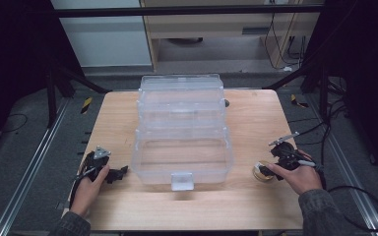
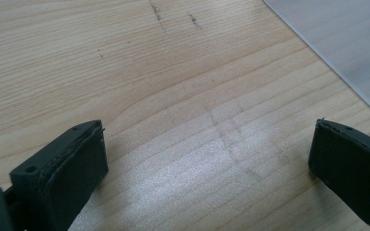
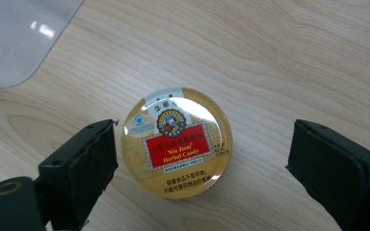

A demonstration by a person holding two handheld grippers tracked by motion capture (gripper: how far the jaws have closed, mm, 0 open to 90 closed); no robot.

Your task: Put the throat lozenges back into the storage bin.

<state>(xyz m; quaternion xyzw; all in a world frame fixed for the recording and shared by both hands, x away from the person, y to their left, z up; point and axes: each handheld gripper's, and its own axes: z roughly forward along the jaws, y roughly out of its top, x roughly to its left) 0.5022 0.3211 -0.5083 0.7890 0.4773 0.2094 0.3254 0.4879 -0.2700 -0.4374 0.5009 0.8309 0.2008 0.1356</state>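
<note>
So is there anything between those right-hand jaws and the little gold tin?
Nothing visible. The right gripper has its jaws wide open on either side of the tin, which lies flat on the table, with bare wood in the gaps.

The round candy tin (image 3: 176, 143) carries a gold lid with a red central panel. In the right gripper view the panel reads "Nin Jiom Herbal Candy" in white Latin letters, with a line of Chinese characters above it. Further Chinese print runs along the lower rim; a round emblem sits above the panel. The smaller print is too fine to read.
</note>
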